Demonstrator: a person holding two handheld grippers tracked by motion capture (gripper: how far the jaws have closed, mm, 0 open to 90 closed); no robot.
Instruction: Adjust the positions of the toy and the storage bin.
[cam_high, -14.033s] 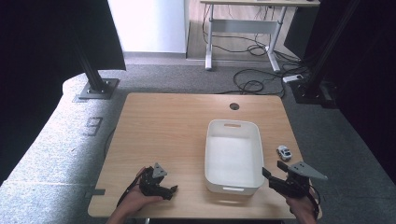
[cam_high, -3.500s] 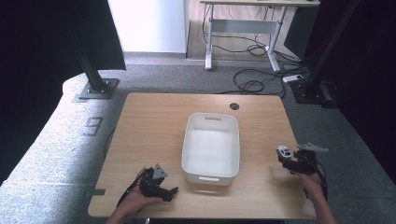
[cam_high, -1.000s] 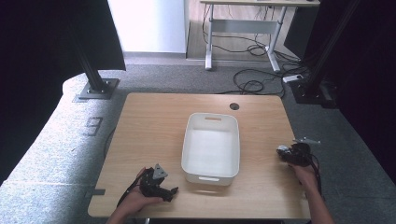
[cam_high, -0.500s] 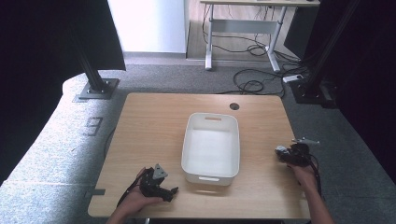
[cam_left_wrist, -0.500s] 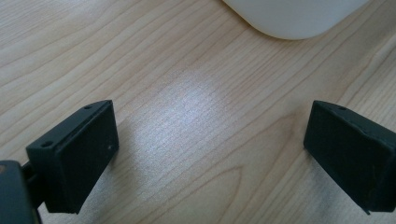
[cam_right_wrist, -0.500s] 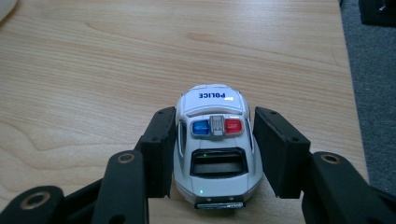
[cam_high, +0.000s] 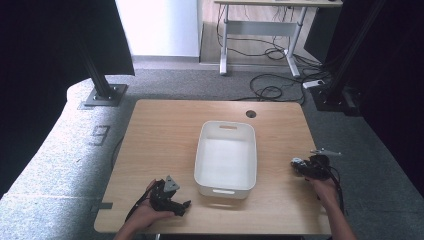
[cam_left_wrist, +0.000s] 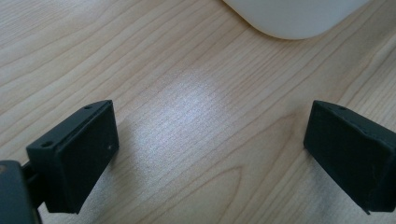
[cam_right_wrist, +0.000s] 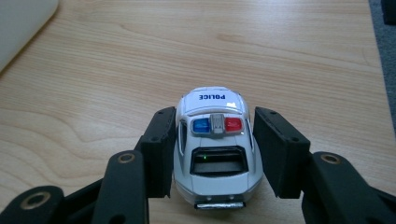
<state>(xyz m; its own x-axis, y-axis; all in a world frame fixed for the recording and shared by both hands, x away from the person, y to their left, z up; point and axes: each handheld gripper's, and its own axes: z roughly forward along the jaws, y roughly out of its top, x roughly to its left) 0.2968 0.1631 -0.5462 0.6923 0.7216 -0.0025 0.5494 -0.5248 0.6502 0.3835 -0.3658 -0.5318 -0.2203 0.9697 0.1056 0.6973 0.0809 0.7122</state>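
The wooden table (cam_high: 170, 135) is a pale rectangle with fine wavy grain and a round cable hole near its far edge. Near its middle sits the white tub (cam_high: 226, 159), the landmark here: smooth matte plastic, rectangular with rounded corners, a slot handle cut into each short wall, and bare white inside with nothing lying in it. To the left of the tub's near corner, the left gripper (cam_high: 170, 199) rests low over the wood in a person's hand; in the left gripper view its blocky black jaws stand wide apart over bare grain, with the tub's rounded corner just beyond them. To the right of the tub, well clear of its wall, the right gripper (cam_right_wrist: 212, 154) brackets the toy police car (cam_right_wrist: 213, 151). The car is glossy white with a blue and red light bar and POLICE lettered on it; the left jaw touches its side, while a thin gap shows at the right jaw, so the tongs are not clamped.
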